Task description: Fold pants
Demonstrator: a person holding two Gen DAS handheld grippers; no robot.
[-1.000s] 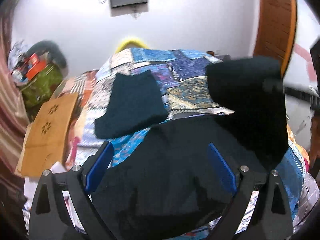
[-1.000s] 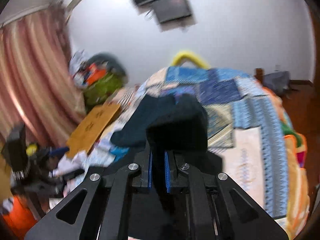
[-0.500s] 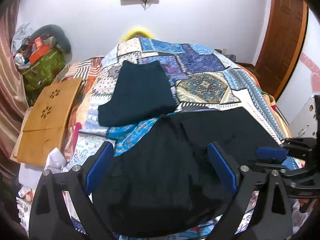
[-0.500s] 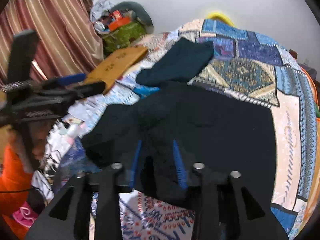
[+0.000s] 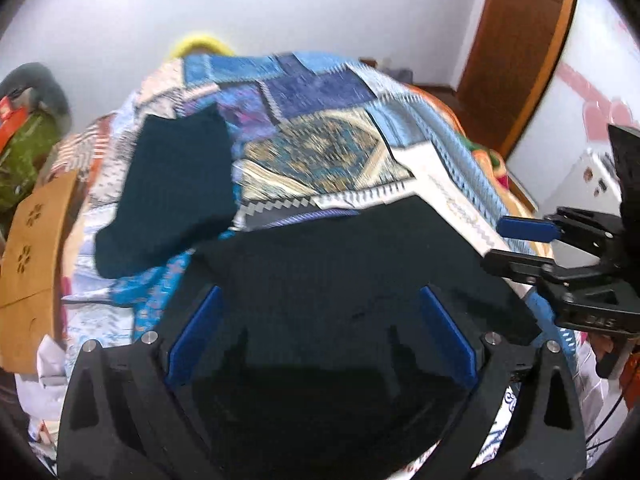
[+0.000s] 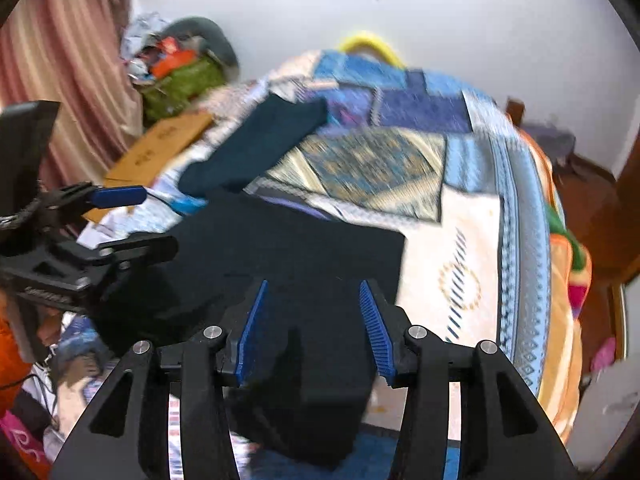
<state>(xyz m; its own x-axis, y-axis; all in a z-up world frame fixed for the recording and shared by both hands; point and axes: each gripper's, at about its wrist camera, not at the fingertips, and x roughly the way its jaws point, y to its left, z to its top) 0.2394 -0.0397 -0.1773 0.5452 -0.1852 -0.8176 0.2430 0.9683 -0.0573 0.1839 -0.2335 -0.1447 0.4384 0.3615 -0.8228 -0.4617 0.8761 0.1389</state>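
On quilt (image 5: pixel 332 152), black pants (image 5: pixel 340 280) lay part-folded; my right gripper (image 6: pixel 312 332), jaws just opening, and left gripper (image 5: pixel 320 336) both gaped empty; further folds remained.

Patchwork bedspread (image 5: pixel 328 152), folded teal garment (image 5: pixel 176 196), wooden lap desk (image 5: pixel 32 240), striped curtain (image 6: pixel 60 64), wooden door (image 5: pixel 520 40)

Pants (image 5: pixel 340 280) lie spread on the bed (image 5: pixel 440 184), near edge. Behind them to the left lies a folded garment (image 5: pixel 176 188). A board (image 5: pixel 32 256) sits left of the bed, bags (image 6: pixel 180 76) behind it.
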